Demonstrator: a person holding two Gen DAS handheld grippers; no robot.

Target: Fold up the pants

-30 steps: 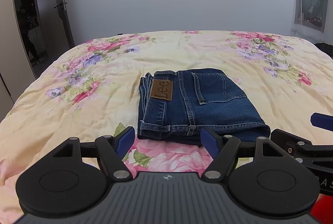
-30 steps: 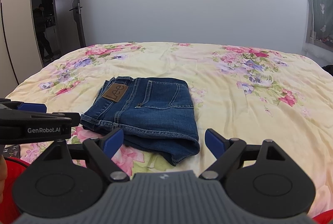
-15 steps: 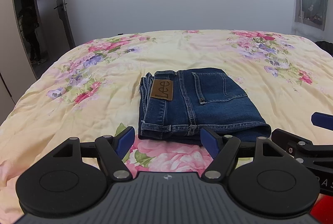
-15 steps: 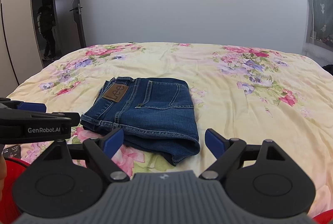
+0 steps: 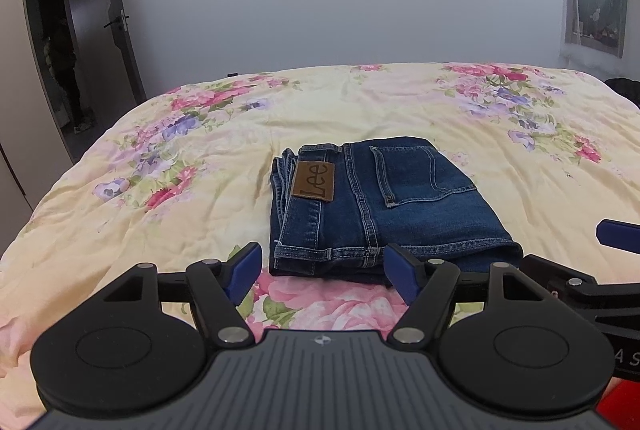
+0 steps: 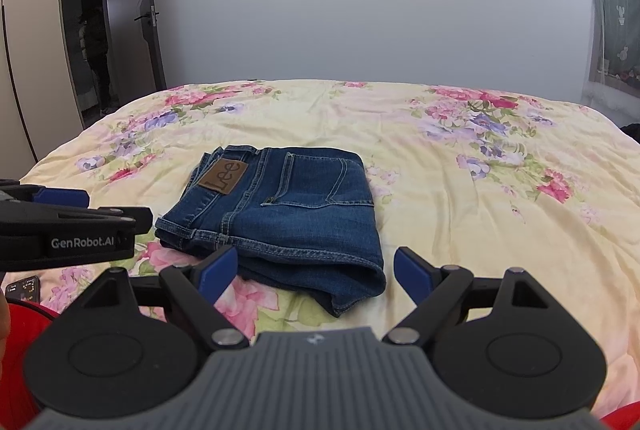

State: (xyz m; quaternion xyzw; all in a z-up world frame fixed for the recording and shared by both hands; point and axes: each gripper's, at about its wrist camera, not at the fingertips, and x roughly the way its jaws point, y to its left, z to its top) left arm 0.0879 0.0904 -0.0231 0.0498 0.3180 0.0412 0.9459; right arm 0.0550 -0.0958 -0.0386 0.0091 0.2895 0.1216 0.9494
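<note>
From the left wrist camera, the left gripper (image 5: 322, 272) hangs low over the near edge of the bed (image 5: 520, 158); its blue pads (image 5: 244, 270) stand wide apart and are closing slightly, with nothing between them but flowered bedspread. The folded jeans (image 5: 380, 206) lie flat just beyond the fingertips, a little right of the gap's centre, with the waistband on the left and the brown leather patch (image 5: 314, 182) facing up. The near hem sits just past the right pad without touching it. At the far right edge, part of the right gripper (image 5: 576, 282) juts in, beside the jeans' near right corner.

From the right wrist camera, the right gripper (image 6: 316, 272) also has its jaws spread wide and empty. The jeans (image 6: 280, 206) lie just ahead, shifted left of the gap, their rounded near fold reaching between the pads (image 6: 412, 274) but clear of both. The left gripper (image 6: 80, 226) shows at the left, near the waistband. A dark doorway (image 6: 96, 42) stands open at far left.
</note>
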